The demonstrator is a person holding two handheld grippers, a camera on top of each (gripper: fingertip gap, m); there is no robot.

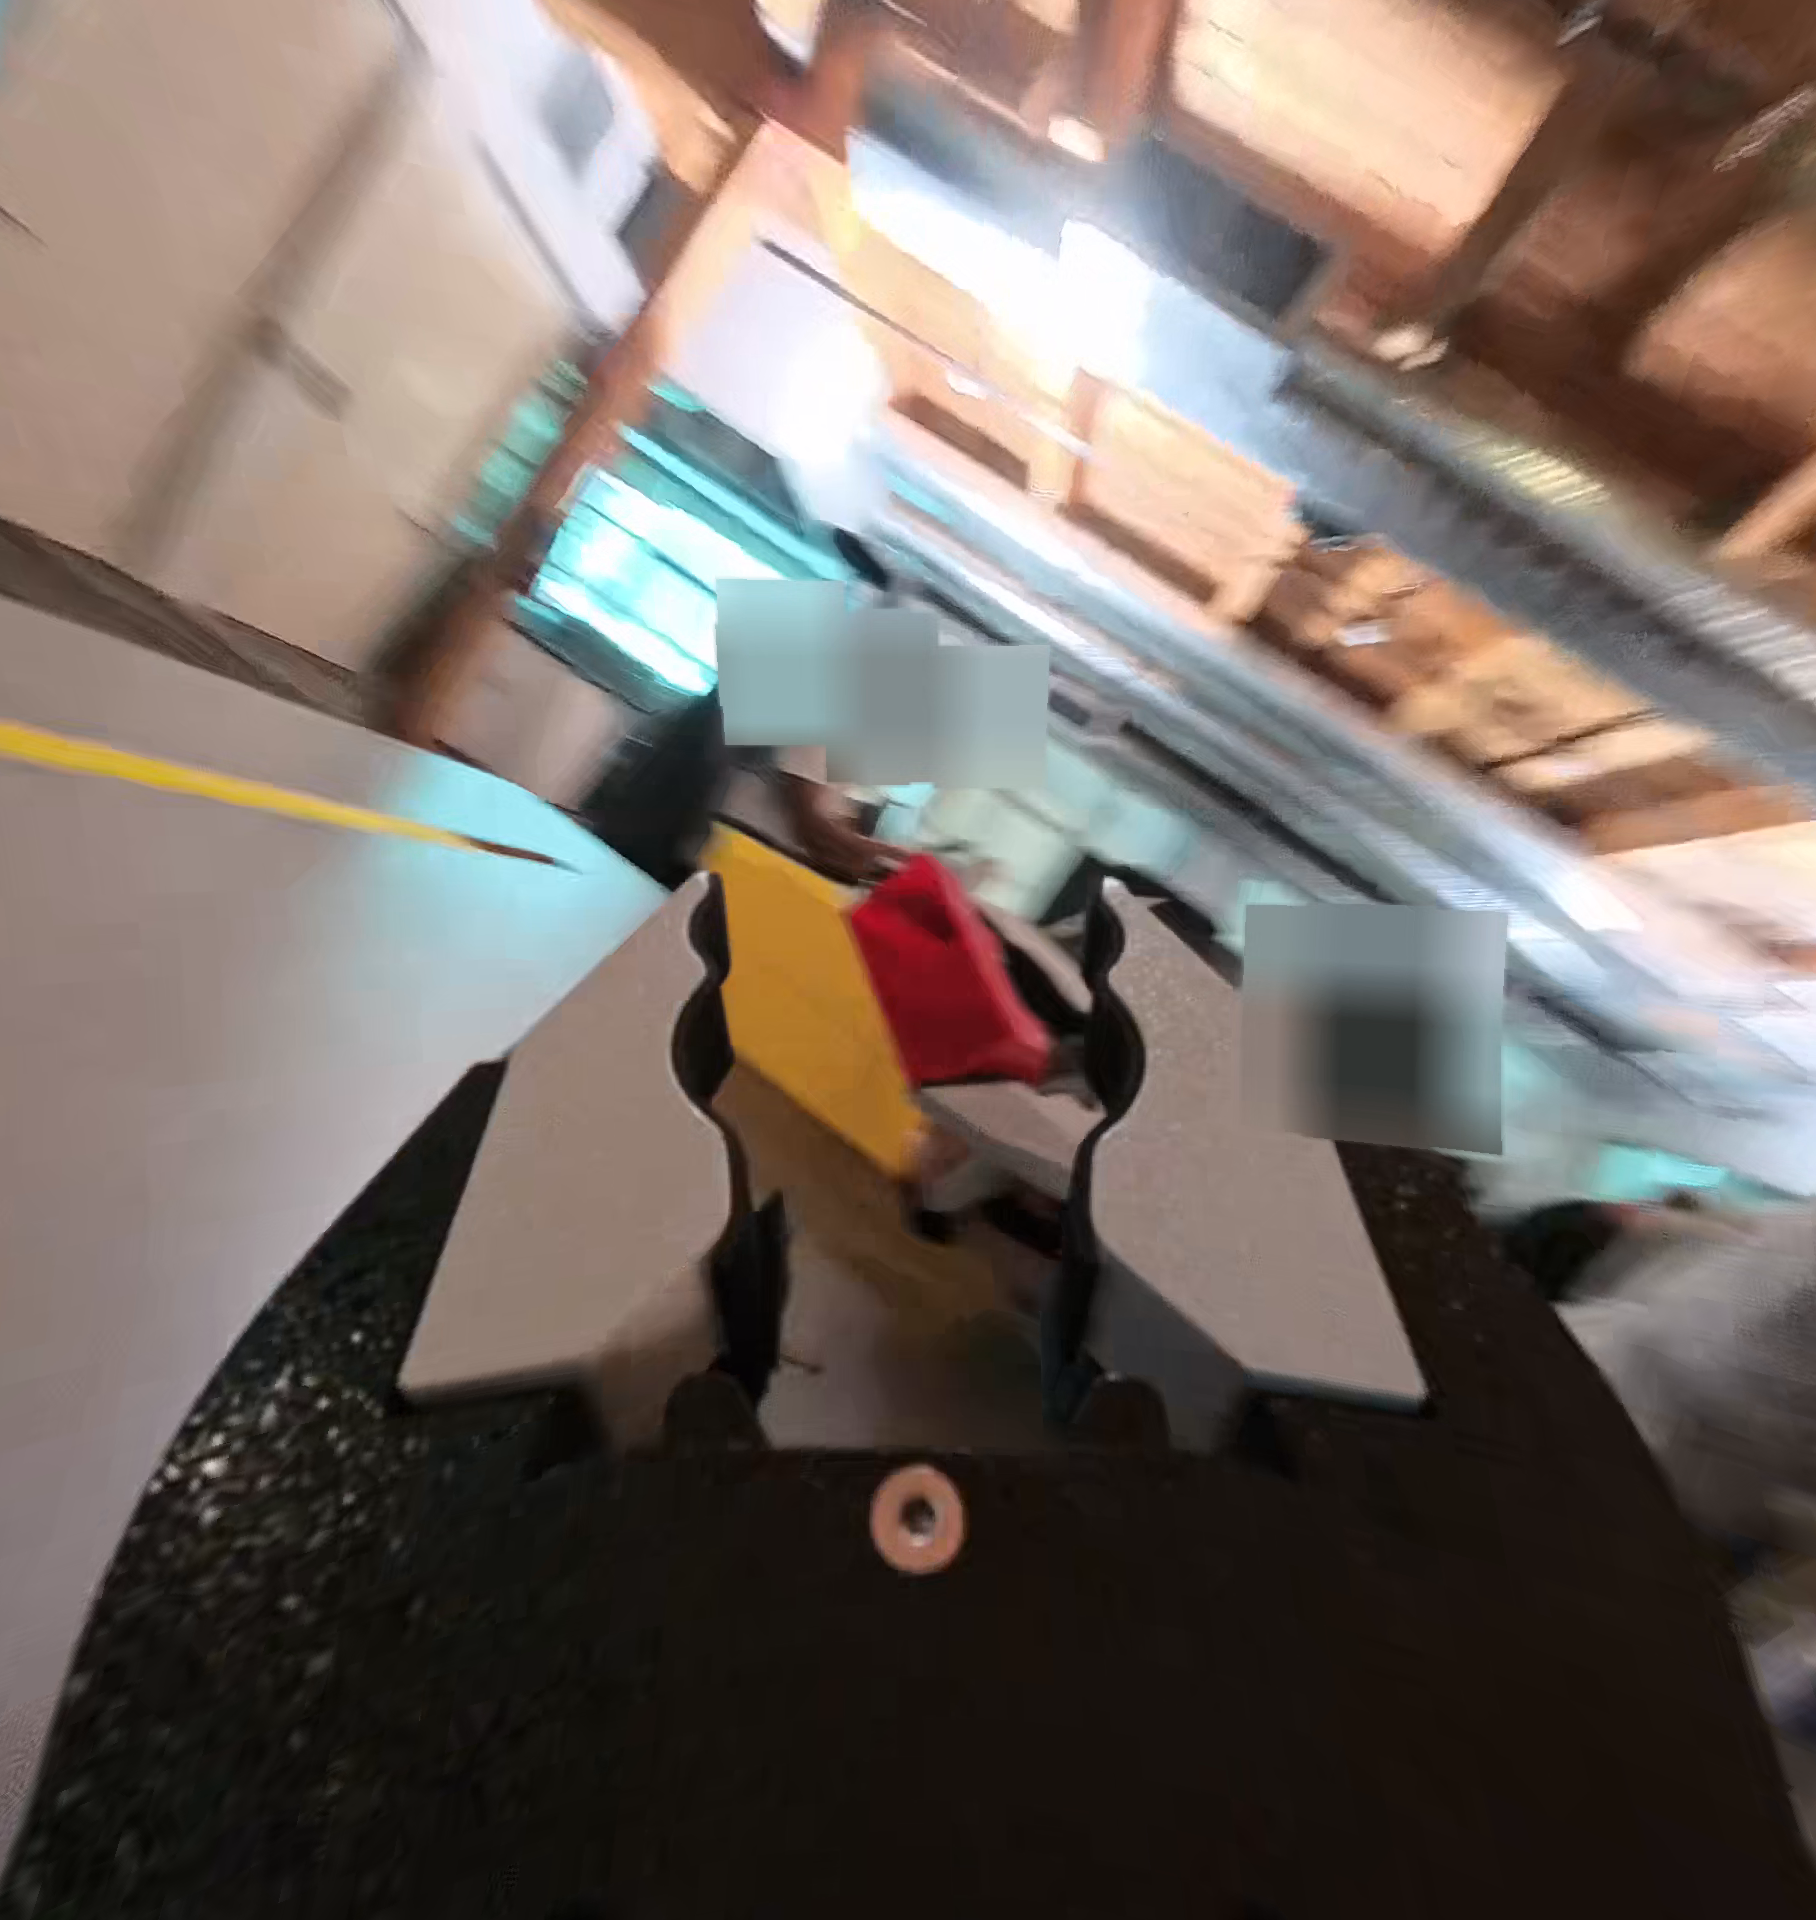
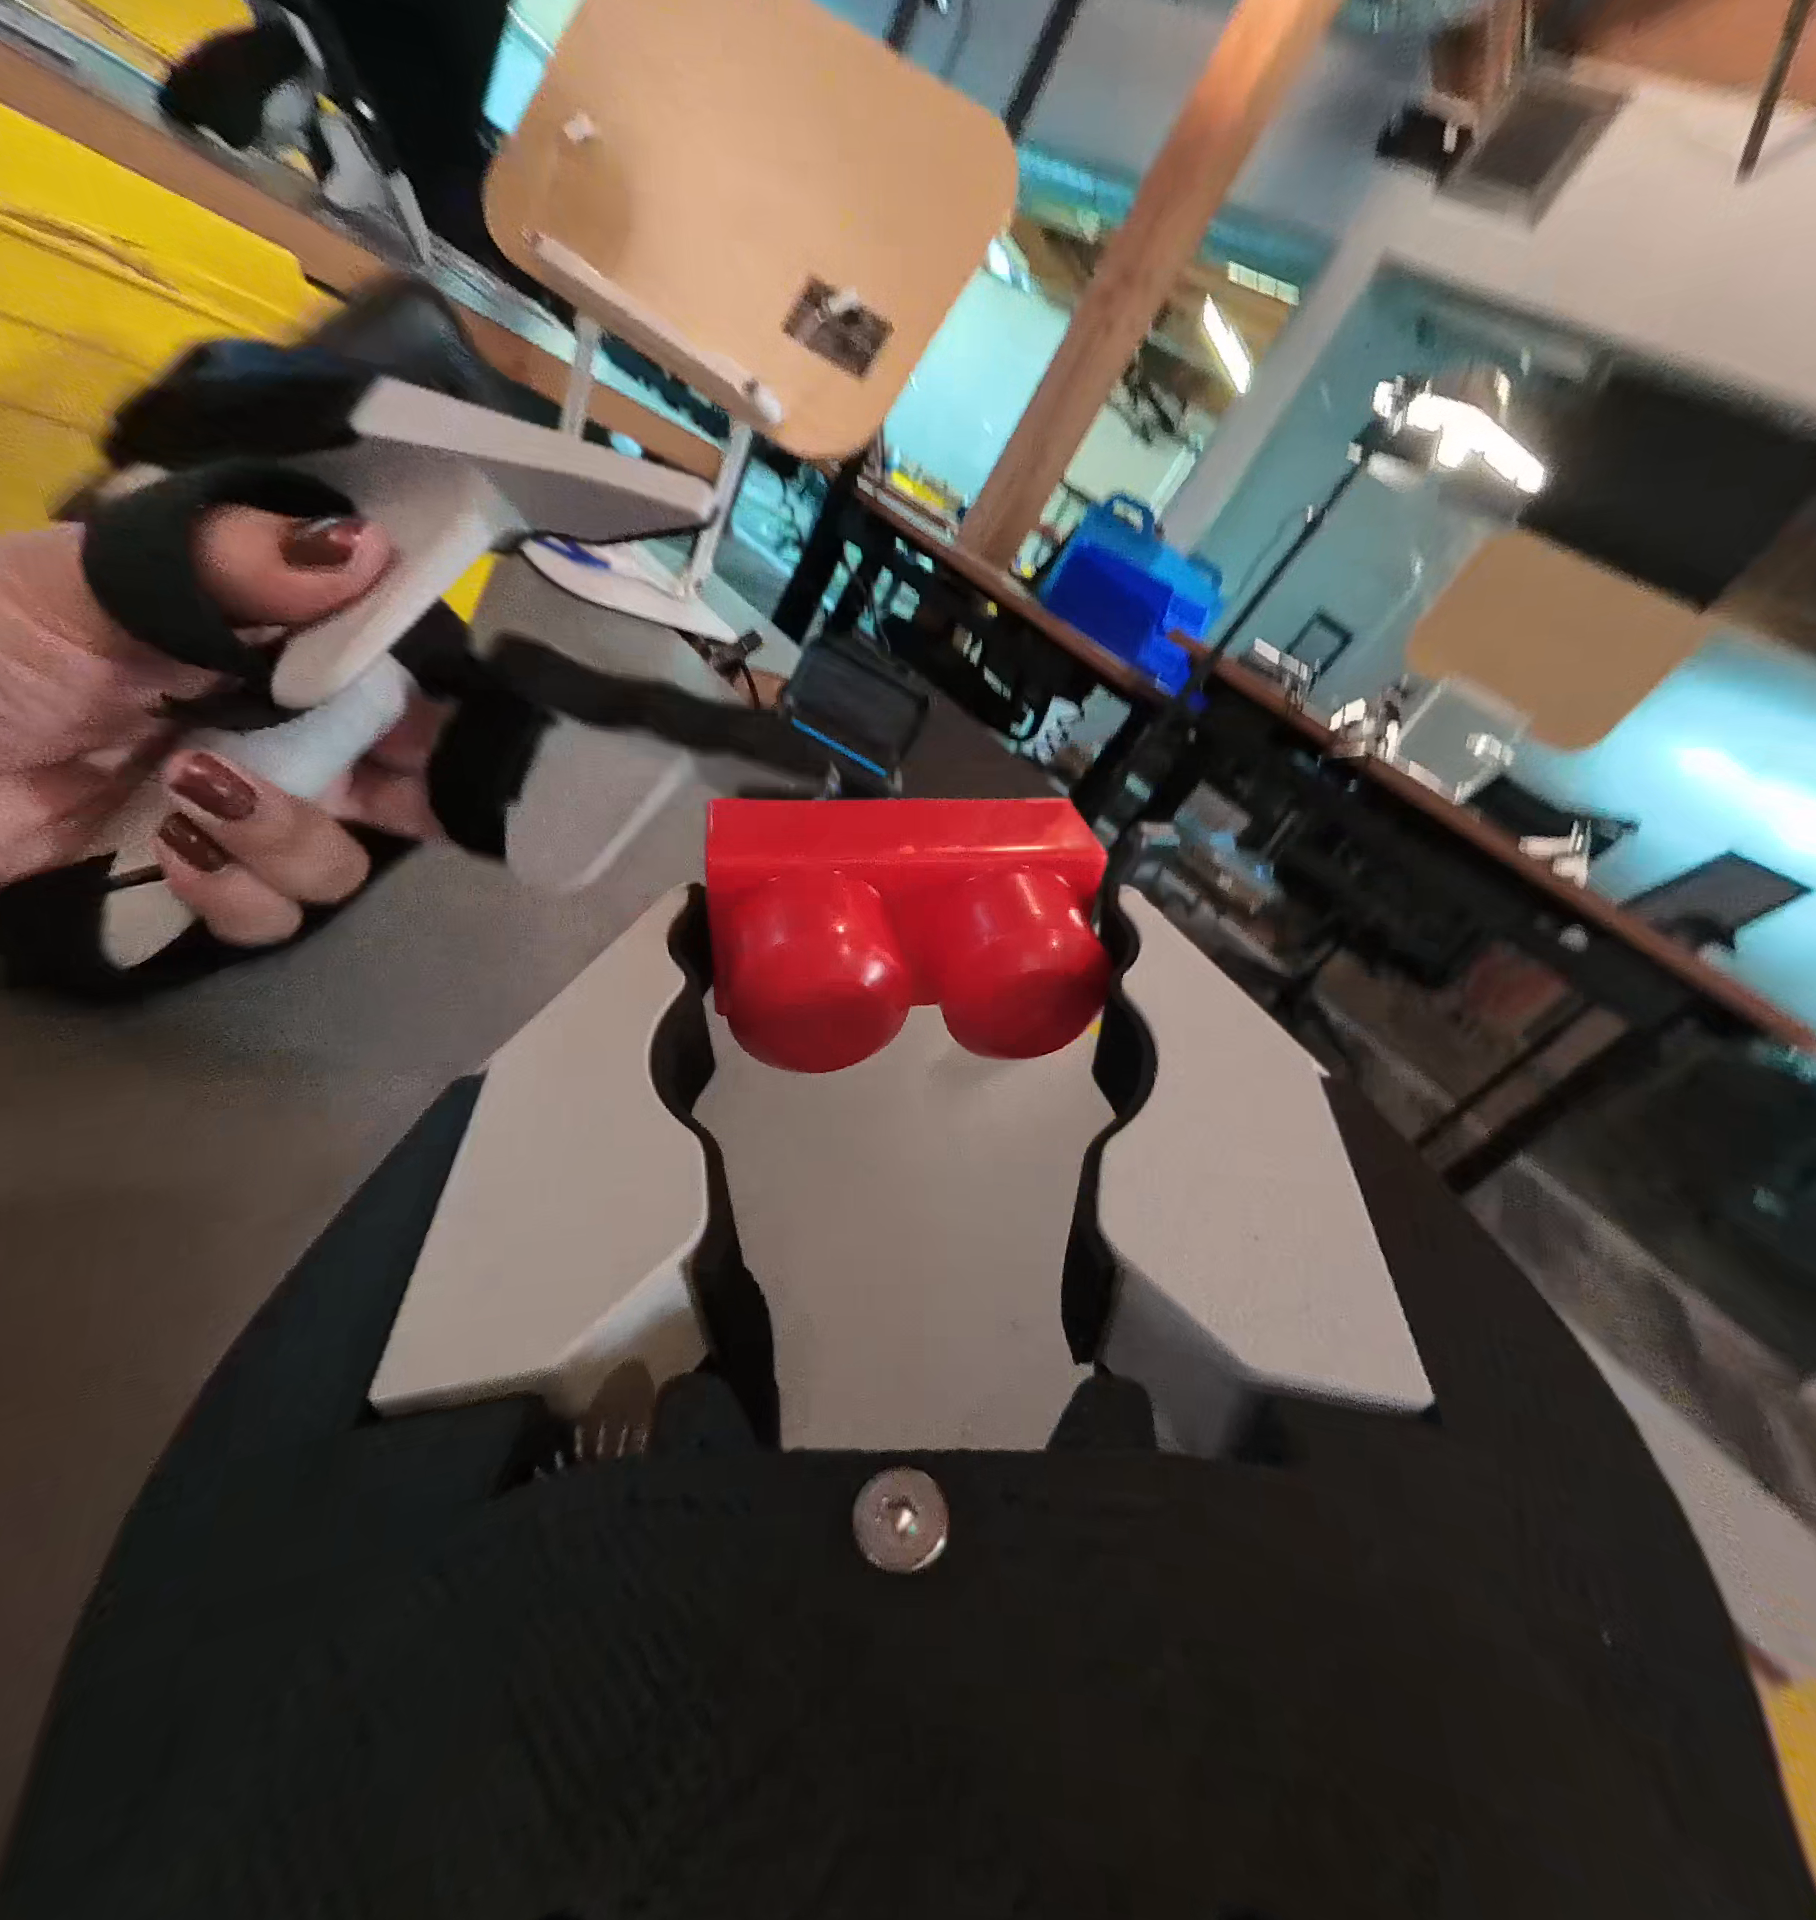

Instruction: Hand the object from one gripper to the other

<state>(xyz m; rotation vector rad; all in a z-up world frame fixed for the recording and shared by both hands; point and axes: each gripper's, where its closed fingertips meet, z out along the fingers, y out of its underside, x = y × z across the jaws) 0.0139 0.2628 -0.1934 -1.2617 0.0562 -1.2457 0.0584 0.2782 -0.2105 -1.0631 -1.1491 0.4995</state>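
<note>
A red brick (image 2: pixel 904 925) with two round studs sits between my right gripper's (image 2: pixel 904 914) fingertips, studs facing the camera. The right gripper is shut on it, both pads touching its sides. In the same view the left gripper (image 2: pixel 571 800) is at the left, held by a hand (image 2: pixel 249 821), apart from the brick and blurred. In the left wrist view my left gripper (image 1: pixel 904 904) is open and empty. The red brick (image 1: pixel 945 977) shows beyond its fingertips, not touching them.
A yellow panel (image 1: pixel 810 1018) lies behind the brick in the left wrist view; a yellow surface (image 2: pixel 52 312) is at far left. A tan-backed chair (image 2: pixel 748 208), a wooden post (image 2: pixel 1122 270), a blue box (image 2: pixel 1132 592) and long tables (image 2: pixel 1403 748) stand beyond.
</note>
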